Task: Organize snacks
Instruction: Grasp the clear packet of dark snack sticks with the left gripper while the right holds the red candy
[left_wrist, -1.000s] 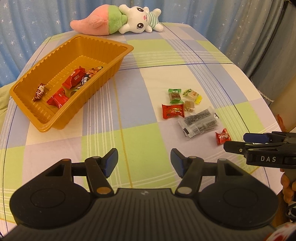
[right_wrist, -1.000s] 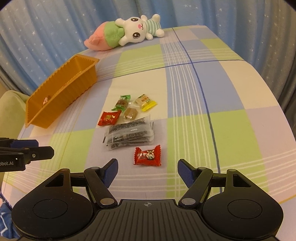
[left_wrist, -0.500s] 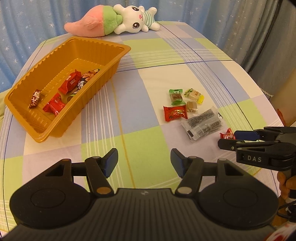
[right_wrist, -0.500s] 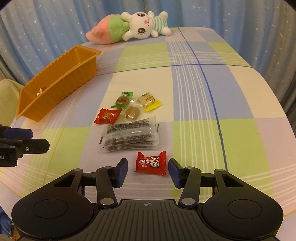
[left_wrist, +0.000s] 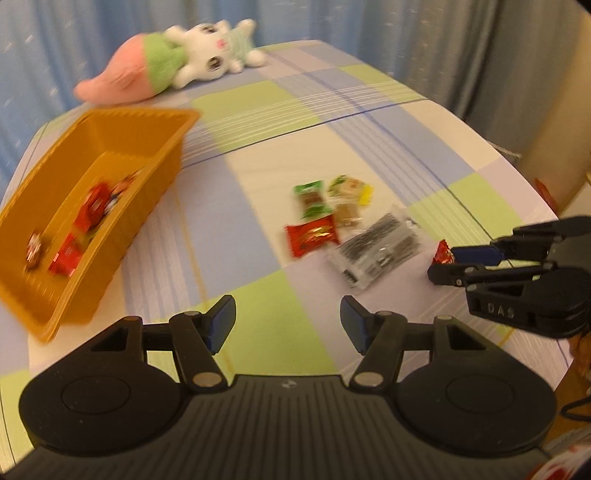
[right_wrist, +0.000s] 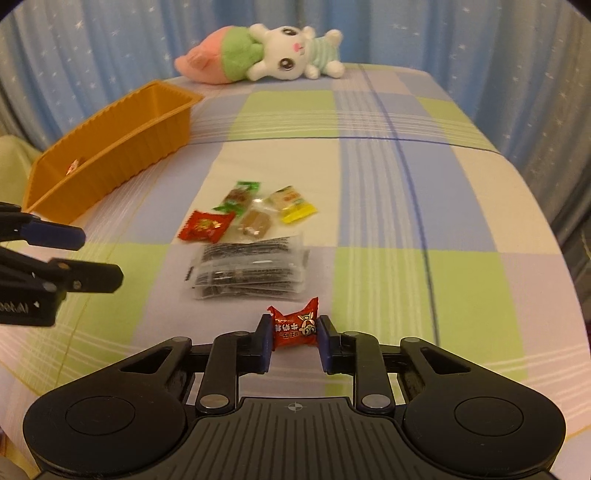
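Note:
My right gripper (right_wrist: 292, 341) is shut on a red rabbit candy (right_wrist: 294, 328) just above the checked tablecloth; it also shows in the left wrist view (left_wrist: 443, 264) with the candy (left_wrist: 442, 253). My left gripper (left_wrist: 288, 321) is open and empty over the near cloth, and shows at the left in the right wrist view (right_wrist: 99, 254). An orange tray (left_wrist: 155, 173) at the left holds several red snacks (left_wrist: 92, 210). Loose on the cloth lie a clear black-printed packet (right_wrist: 249, 271), a red packet (right_wrist: 205, 230), a green candy (right_wrist: 238, 195), a brown candy (right_wrist: 255, 223) and a yellow one (right_wrist: 291, 205).
A plush rabbit with a pink and green body (right_wrist: 266, 55) lies at the table's far edge before blue curtains. The tray (right_wrist: 110, 155) stands left of the loose snacks. The table's right edge (left_wrist: 532, 177) drops off near my right gripper.
My right gripper has closed on the red rabbit candy, which was lying free between its open fingers. The left gripper has swung, so the tray sits further left in its view.

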